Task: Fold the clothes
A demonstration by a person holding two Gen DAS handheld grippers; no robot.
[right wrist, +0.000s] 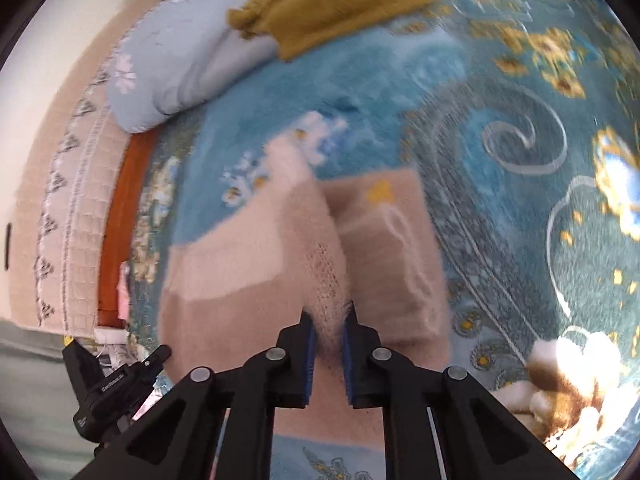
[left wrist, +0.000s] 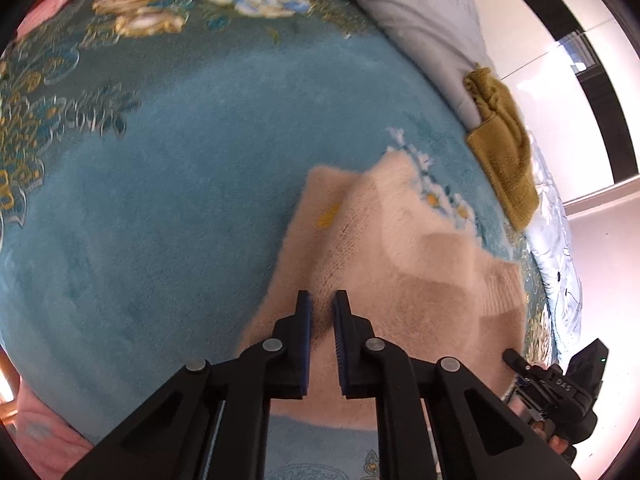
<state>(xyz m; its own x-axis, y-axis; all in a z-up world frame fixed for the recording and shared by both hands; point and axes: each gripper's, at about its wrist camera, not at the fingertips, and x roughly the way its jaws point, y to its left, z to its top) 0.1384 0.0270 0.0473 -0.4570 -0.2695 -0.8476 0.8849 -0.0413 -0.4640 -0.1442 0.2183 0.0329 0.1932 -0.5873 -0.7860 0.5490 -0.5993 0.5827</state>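
A teal floral blanket [left wrist: 160, 200] was seen spread over a bed, with a pale blue pillow [right wrist: 168, 76] and a mustard-yellow knitted garment [right wrist: 328, 4] lying at its far edge. On the near part of the blanket a fuzzy beige sweater [left wrist: 400, 248] was laid, already partly folded: at least 1 panel had been turned over the body, and a raised ridge of knit ran up its middle. The fold was judged to be under way rather than finished, with the pinched edge yet to be carried over and flattened, and the mustard garment apparently untouched. The sweater's long axis was seen to run away from the person, its far corner pointing toward the pillow end. The left gripper [left wrist: 321, 300] was closed on a pinch of the sweater's near edge, and the right gripper [right wrist: 328, 320] was likewise clamped on a tuft of the same edge. The 2 grippers were held near each other.
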